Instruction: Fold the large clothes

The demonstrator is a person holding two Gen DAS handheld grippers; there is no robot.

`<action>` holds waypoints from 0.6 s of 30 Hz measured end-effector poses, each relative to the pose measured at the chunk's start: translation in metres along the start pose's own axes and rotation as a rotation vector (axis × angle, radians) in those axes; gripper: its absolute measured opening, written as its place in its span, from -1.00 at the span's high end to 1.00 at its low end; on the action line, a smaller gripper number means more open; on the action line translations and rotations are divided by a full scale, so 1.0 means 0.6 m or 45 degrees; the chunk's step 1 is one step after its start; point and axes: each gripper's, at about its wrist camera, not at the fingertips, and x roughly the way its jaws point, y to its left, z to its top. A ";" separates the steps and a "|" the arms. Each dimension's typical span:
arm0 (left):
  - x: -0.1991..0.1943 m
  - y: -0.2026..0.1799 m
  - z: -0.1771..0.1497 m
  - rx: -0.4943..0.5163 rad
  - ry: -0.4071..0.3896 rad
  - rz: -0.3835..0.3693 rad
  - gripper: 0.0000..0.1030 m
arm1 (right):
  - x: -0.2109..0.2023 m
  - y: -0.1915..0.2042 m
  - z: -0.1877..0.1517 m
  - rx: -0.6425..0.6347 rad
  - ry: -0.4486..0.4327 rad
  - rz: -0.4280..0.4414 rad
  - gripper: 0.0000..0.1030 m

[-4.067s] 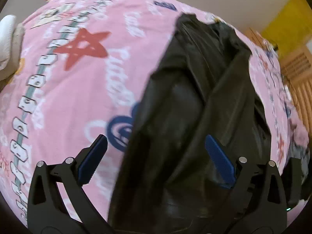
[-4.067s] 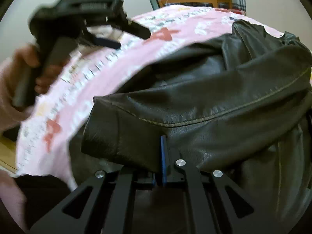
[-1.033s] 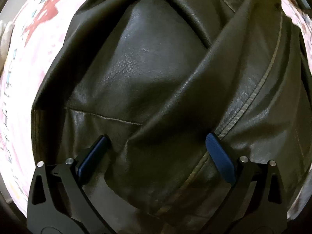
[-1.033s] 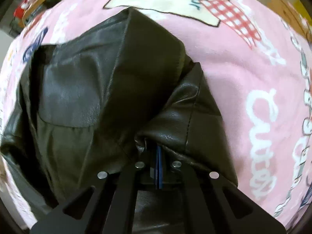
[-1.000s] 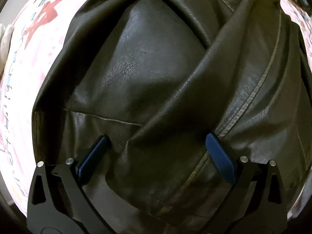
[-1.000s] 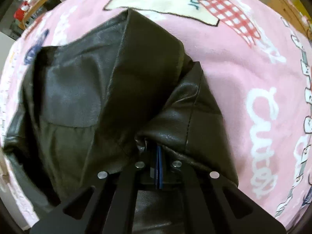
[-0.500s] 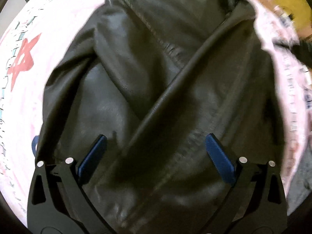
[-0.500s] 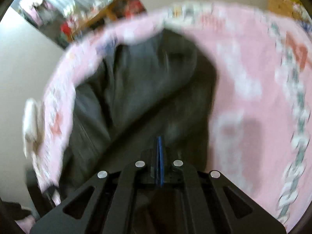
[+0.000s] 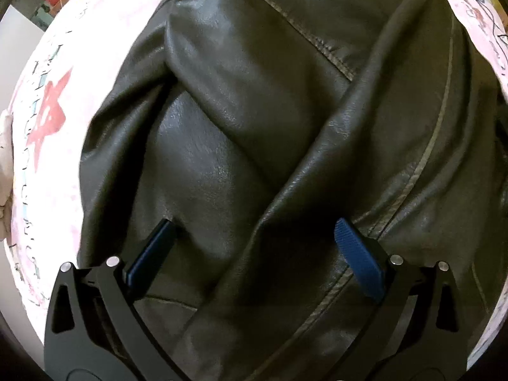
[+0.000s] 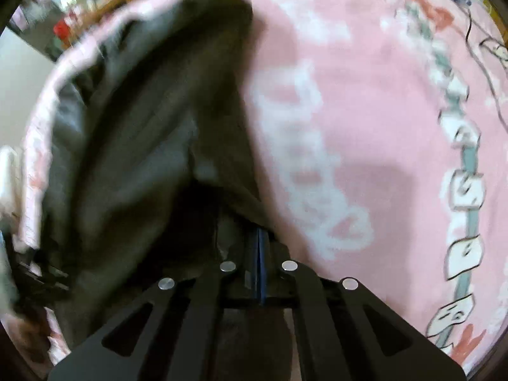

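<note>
One dark leather jacket (image 9: 254, 111), creased and glossy with pale seams, lies bunched on the pink bedspread (image 10: 365, 111). Left gripper (image 9: 254, 247) hovers spread above it; right gripper (image 10: 258, 247), blurred, seemingly pinches its edge.

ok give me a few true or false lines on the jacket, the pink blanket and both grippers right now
1. The left gripper has its jaws spread wide above the dark leather jacket. True.
2. The right gripper is open and holds nothing. False: its jaws are shut on a fold of the jacket.
3. The jacket lies on a pink printed blanket. True.
4. The blanket is plain blue. False: it is pink, with white lettering and a red star.
5. The left gripper's pads pinch a sleeve. False: they stand apart, nothing clamped between them.
</note>
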 end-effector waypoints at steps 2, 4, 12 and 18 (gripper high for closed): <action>-0.015 0.008 0.005 -0.080 0.026 -0.054 -0.89 | -0.024 0.018 0.042 -0.035 -0.058 0.069 0.97; -0.050 0.010 0.025 -0.141 -0.020 -0.112 -0.89 | -0.057 0.045 0.101 -0.101 -0.146 0.094 0.97; -0.029 -0.070 0.083 -0.102 0.000 -0.105 -0.89 | 0.077 0.119 0.323 -0.300 0.211 0.099 0.91; -0.008 -0.080 0.056 -0.099 -0.027 -0.068 -0.90 | 0.224 0.116 0.351 -0.318 0.429 -0.166 1.00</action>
